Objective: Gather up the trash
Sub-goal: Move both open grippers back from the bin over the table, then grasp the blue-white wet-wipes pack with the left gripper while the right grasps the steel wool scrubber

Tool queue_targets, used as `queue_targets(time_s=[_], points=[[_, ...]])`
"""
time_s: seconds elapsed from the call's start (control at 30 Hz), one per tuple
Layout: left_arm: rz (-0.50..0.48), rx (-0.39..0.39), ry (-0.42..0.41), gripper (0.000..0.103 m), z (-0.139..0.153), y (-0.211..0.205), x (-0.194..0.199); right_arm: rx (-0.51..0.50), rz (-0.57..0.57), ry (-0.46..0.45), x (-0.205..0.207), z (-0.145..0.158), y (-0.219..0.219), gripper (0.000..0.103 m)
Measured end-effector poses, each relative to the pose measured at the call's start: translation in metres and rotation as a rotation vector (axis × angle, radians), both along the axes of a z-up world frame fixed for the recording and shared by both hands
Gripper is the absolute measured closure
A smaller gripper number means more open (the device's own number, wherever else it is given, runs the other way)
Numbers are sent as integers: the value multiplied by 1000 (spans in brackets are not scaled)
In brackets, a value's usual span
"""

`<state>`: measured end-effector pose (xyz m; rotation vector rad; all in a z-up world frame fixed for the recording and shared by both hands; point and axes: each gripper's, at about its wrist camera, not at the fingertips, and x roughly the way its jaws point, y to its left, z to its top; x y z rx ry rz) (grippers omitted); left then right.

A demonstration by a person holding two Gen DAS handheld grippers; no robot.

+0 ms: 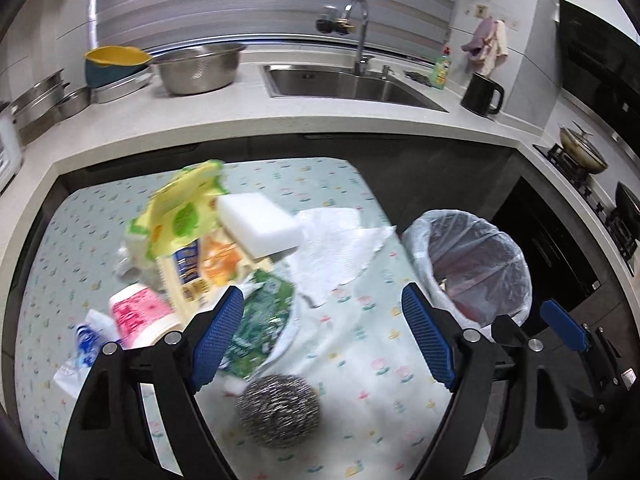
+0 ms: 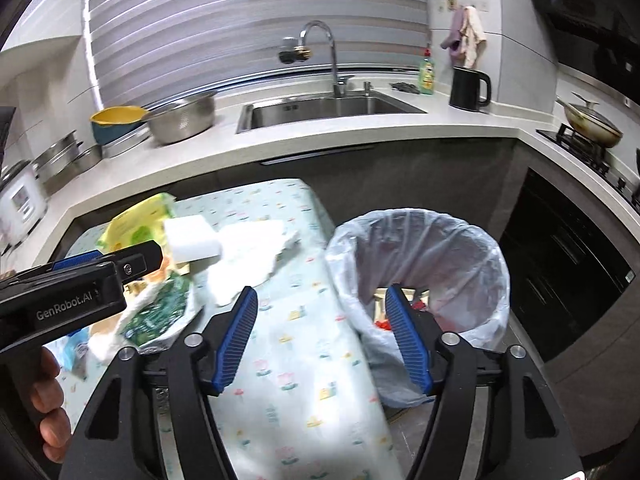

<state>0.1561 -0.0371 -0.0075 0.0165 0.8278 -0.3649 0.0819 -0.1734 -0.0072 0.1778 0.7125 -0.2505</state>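
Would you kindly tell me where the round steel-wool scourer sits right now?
In the left wrist view, the round steel-wool scourer lies low centre on the floral tablecloth, just below the green printed wrapper.

Heap of crumpled wrappers [image 1: 192,240], white sponge block [image 1: 260,220], paper towel [image 1: 340,248], steel scourer [image 1: 278,410] on the floral worktop [image 1: 360,360], bag-lined bin [image 1: 476,260] just beside.

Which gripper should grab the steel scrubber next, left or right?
Left, probably. The left gripper is open and empty, with the steel scrubber just below its fingers. The right gripper, also open, sits nearer the bin; its view doesn't show the scrubber.
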Motion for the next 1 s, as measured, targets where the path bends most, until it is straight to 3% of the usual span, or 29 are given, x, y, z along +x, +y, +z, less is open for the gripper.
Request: queue_targets(time_s=[0.07, 0.13, 0.5, 0.6, 0.8, 1.0], points=[[23, 8, 3, 24, -2, 17, -1, 6, 23, 1, -1, 0, 13, 33], [52, 21, 1, 16, -5, 34, -4, 5, 44, 6, -1, -1, 24, 31], [185, 61, 36, 16, -28, 120, -13, 20, 158, 84, 3, -30, 93, 29], [202, 72, 38, 14, -32, 138, -14, 34, 185, 98, 4, -39, 109, 19], [220, 132, 38, 12, -49, 167, -13, 33, 228, 158, 16, -65, 134, 19], [251, 139, 53, 10, -66, 198, -5, 39, 231, 205, 29, -86, 144, 19]])
